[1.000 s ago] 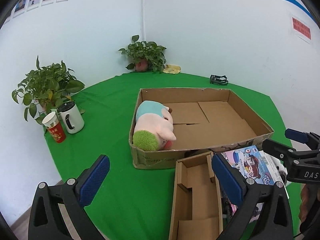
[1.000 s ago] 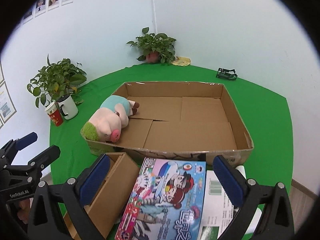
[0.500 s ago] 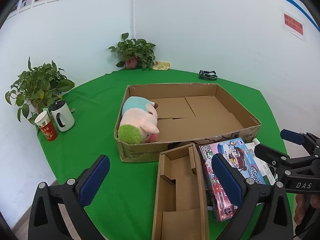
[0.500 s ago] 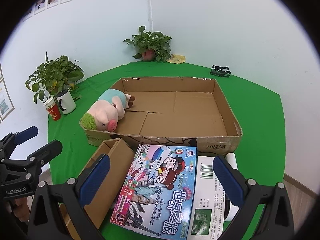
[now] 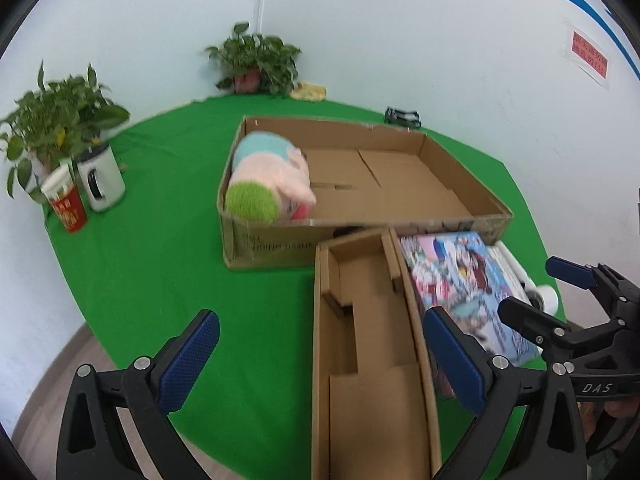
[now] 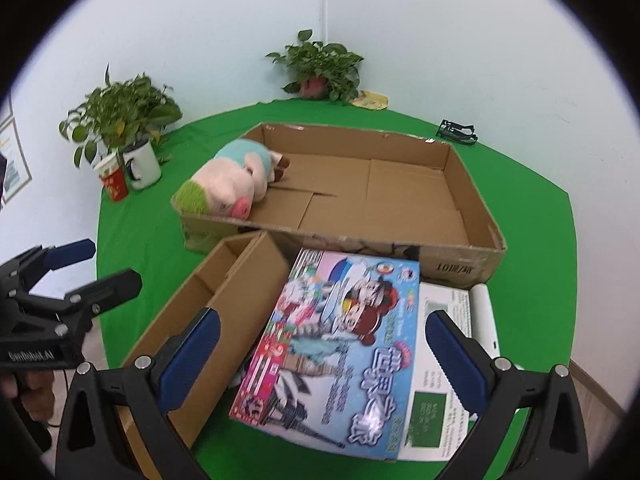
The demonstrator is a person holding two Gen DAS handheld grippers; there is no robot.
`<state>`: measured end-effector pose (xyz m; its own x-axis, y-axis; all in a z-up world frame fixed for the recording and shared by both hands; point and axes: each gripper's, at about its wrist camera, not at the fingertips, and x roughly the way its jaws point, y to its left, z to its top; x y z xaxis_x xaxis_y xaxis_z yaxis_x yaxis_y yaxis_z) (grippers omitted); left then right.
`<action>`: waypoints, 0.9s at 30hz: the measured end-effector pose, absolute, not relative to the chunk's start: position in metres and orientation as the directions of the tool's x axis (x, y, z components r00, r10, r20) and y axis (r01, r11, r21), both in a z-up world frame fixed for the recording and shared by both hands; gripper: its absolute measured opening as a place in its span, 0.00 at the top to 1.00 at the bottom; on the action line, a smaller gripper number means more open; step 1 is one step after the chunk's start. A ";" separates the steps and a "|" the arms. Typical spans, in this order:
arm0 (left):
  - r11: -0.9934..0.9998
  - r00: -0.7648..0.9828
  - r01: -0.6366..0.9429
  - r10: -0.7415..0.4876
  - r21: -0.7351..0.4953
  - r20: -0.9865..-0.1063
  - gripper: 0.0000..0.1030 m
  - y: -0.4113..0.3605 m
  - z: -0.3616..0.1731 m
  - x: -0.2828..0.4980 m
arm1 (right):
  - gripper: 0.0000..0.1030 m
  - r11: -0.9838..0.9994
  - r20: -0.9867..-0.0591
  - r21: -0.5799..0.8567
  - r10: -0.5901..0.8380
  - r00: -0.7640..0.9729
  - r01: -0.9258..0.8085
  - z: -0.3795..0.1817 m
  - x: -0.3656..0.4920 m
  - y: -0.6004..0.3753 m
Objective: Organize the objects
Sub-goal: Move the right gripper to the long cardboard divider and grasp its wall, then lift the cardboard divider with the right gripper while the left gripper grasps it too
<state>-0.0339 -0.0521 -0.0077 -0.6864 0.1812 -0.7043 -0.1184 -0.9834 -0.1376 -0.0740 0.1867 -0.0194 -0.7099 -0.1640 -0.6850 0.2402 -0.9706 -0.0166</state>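
Note:
A big shallow cardboard tray (image 5: 464, 168) (image 6: 480, 208) stands on the green table. A plush pig (image 5: 268, 178) (image 6: 228, 178) lies in its left end. In front of it sits a narrow open cardboard box (image 5: 368, 340) (image 6: 208, 304). Beside that box lies a colourful cartoon game box (image 5: 456, 280) (image 6: 344, 328), resting on a white box (image 6: 444, 372). My left gripper (image 5: 320, 356) is open over the narrow box's left wall and holds nothing. My right gripper (image 6: 320, 356) is open, low over the game box, holding nothing.
At the table's left edge stand a red paper cup (image 5: 66, 204) (image 6: 114, 182), a white mug (image 5: 100, 180) (image 6: 142, 164) and a potted plant (image 5: 56, 120) (image 6: 120, 116). Another plant (image 5: 254, 64) (image 6: 320, 68) and a black clip (image 5: 402, 116) (image 6: 458, 130) sit at the back. A white roll (image 5: 544, 296) lies right.
Both grippers have come down and forward toward the near items. The narrow box and game box now fill more of each view. Both stayed open.

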 end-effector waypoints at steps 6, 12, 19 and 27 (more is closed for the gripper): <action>-0.965 -0.593 -0.143 0.262 -0.221 -0.762 0.12 -0.070 -0.041 -0.023 | 0.02 -0.934 -0.759 0.057 -0.271 -0.592 0.353 -0.042 -0.055 0.165; -0.935 -0.504 -0.167 0.354 -0.313 -0.788 0.48 -0.069 -0.067 -0.025 | 0.16 -0.879 -0.790 0.101 -0.356 -0.499 0.467 -0.052 -0.041 0.137; -0.935 -0.487 -0.174 0.354 -0.308 -0.799 0.78 -0.062 -0.074 -0.026 | 0.36 -0.855 -0.805 0.136 -0.390 -0.447 0.501 -0.060 -0.038 0.123; -0.951 -0.492 -0.142 0.308 -0.274 -0.814 0.85 -0.073 -0.069 -0.018 | 0.54 -0.823 -0.798 0.199 -0.451 -0.400 0.532 -0.070 -0.044 0.108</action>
